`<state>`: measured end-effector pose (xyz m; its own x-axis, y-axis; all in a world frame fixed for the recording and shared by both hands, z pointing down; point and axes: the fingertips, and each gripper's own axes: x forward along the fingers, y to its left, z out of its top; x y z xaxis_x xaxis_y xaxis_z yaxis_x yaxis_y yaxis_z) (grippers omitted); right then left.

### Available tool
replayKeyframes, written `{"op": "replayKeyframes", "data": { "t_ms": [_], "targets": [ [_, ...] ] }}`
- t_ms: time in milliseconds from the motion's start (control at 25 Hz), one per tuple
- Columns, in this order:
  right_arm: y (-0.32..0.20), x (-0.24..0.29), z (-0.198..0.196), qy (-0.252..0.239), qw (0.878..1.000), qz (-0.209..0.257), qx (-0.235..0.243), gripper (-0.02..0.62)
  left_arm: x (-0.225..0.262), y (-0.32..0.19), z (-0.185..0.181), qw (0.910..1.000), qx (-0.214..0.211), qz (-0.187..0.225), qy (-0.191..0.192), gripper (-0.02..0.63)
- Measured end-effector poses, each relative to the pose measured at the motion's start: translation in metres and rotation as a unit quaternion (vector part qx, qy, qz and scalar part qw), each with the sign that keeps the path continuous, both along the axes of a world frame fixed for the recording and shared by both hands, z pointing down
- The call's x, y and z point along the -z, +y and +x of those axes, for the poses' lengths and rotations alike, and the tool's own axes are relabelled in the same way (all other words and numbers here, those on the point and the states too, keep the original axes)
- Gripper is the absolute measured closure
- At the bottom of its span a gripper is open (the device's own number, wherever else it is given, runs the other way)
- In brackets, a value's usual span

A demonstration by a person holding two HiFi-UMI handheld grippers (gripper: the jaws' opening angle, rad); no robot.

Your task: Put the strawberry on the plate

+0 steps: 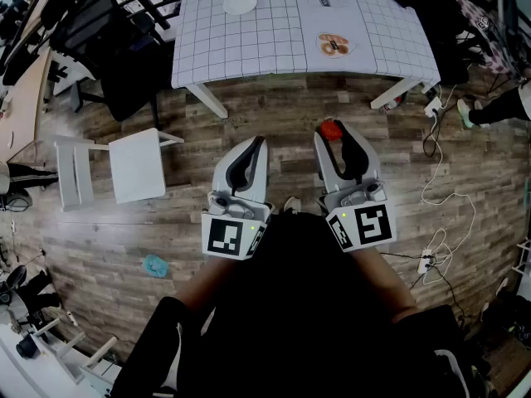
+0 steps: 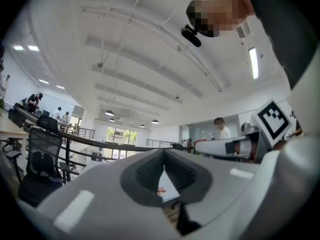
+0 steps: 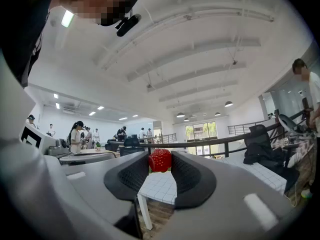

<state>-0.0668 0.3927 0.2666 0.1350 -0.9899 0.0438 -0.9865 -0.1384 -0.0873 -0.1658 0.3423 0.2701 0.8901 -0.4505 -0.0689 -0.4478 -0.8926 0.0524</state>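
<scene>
A red strawberry (image 1: pixel 331 129) sits between the fingertips of my right gripper (image 1: pixel 333 134), which is shut on it, held level above the wood floor in front of the table. In the right gripper view the strawberry (image 3: pixel 160 160) is pinched at the jaw tips of the right gripper (image 3: pixel 160 162), with the grid-cloth table (image 3: pixel 161 188) beyond. A plain white plate (image 1: pixel 241 4) lies on the far left part of the table (image 1: pixel 274 52). A second plate with a brown pattern (image 1: pixel 334 45) lies nearer, to the right. My left gripper (image 1: pixel 258 144) is beside the right one, shut and holding nothing; its tips meet in the left gripper view (image 2: pixel 164 158).
A white chair (image 1: pixel 133 164) stands on the floor to the left and a black office chair (image 1: pixel 104 44) by the table's left corner. White cables and a power strip (image 1: pixel 427 259) lie on the floor at right. A small blue object (image 1: pixel 154 264) lies at lower left.
</scene>
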Motion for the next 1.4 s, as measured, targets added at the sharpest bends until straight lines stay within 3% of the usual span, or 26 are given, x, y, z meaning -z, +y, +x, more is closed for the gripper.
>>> {"op": "replayKeyframes", "data": {
  "t_ms": [360, 560, 680, 920, 1400],
  "targets": [
    [0.006, -0.005, -0.004, -0.010, 0.999, 0.009, 0.035, 0.459, 0.010, -0.001, -0.008, 0.9992, 0.017, 0.012, 0.033, 0.597],
    [0.017, -0.014, 0.000, -0.019, 0.999, 0.008, 0.037, 0.459, 0.001, 0.002, -0.012, 0.9990, 0.042, 0.011, 0.013, 0.597],
    [0.022, -0.017, -0.002, 0.002, 0.999, 0.003, 0.034, 0.457, -0.003, 0.006, -0.012, 0.9986, 0.050, -0.009, 0.015, 0.597],
    [0.024, -0.019, 0.008, 0.012, 1.000, -0.005, 0.028, 0.459, -0.010, 0.013, 0.000, 0.9986, 0.051, -0.006, 0.005, 0.597],
    [0.022, -0.039, 0.016, -0.010, 0.999, -0.025, 0.041, 0.457, -0.022, -0.014, -0.004, 0.9972, 0.072, -0.022, 0.003, 0.597]
  ]
}}
